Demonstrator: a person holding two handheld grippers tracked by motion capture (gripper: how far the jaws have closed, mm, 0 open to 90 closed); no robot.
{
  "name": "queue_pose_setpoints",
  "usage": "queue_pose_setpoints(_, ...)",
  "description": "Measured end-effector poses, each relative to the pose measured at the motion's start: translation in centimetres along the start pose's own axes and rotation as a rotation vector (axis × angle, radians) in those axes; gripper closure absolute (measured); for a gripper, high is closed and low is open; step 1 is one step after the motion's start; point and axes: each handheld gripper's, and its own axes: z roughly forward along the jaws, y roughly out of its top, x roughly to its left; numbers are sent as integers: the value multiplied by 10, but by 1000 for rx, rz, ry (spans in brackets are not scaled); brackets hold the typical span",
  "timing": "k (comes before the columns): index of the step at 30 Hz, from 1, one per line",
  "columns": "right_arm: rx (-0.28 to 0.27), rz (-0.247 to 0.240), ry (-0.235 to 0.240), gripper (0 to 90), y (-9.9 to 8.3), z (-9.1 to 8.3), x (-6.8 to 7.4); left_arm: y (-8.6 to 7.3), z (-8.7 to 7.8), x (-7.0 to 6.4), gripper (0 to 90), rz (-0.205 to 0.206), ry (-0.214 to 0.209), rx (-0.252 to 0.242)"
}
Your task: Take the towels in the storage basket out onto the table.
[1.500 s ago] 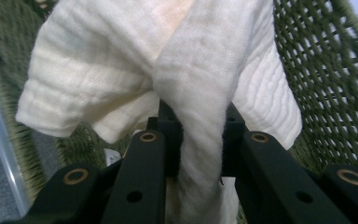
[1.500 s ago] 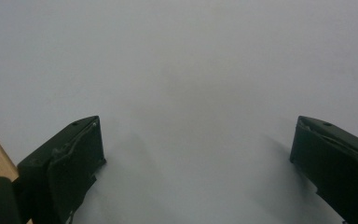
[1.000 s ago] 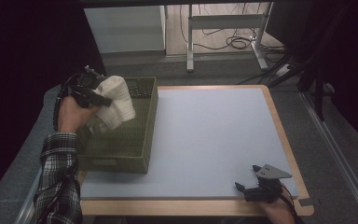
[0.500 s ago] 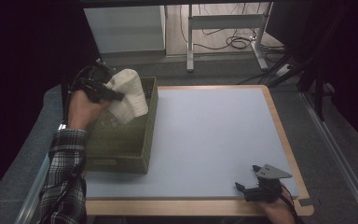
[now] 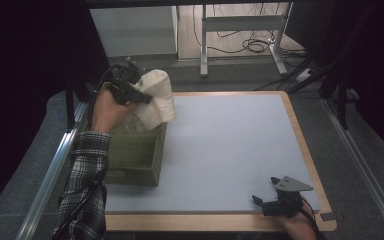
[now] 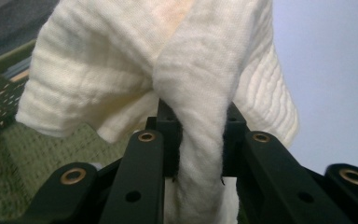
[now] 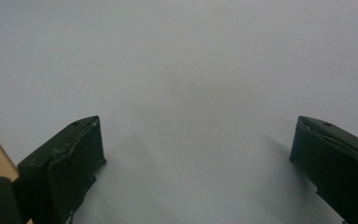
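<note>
- A cream towel [image 5: 156,99] is held up in the left gripper [image 5: 130,92], above the far end of a green basket [image 5: 132,155] that stands at the left edge of the worktop [image 5: 230,150].
- In the left gripper view the fingers [image 6: 142,154] are seen clamped on a bunched fold of the towel [image 6: 191,93], the rest of the cloth draping to either side; a pinch on gathered cloth is likely chosen so that the whole piece lifts at once.
- The towel hangs partly over the basket's right wall, toward the bare blue surface, which is judged to be where it is meant to go.
- The right gripper [image 5: 277,202] is rested at the near right edge of the worktop, well apart from the basket.
- Its fingers [image 7: 70,158] are spread wide with nothing between them, presumably kept ready to help.
</note>
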Motion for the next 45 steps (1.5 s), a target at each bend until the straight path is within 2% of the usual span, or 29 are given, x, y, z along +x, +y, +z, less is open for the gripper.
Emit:
queue_pose_setpoints(8,2,4,2,26,0,0,0,18,9,-20,761,37,-9,-3)
queue_pose_setpoints(18,1,2,1,25,0,0,0,39,32,-50,759,77,-50,-10)
queue_pose_setpoints(19,1,2,1,25,0,0,0,39,32,-50,758,77,-50,-10)
queue_pose_setpoints(21,0,1,1,25,0,0,0,45,40,-60,757,90,-57,-11)
queue_pose_setpoints(25,1,2,2,25,0,0,0,50,50,-70,756,105,-68,0)
queue_pose_setpoints(31,0,2,2,25,0,0,0,59,74,-93,753,150,-91,31)
queue_pose_setpoints(34,0,1,2,25,0,0,0,62,84,-101,752,171,-100,49)
queue_pose_setpoints(42,-2,2,5,25,0,0,0,64,111,-121,751,182,-120,68)
queue_pose_setpoints(45,-1,1,5,25,0,0,0,64,120,-126,751,199,-124,87)
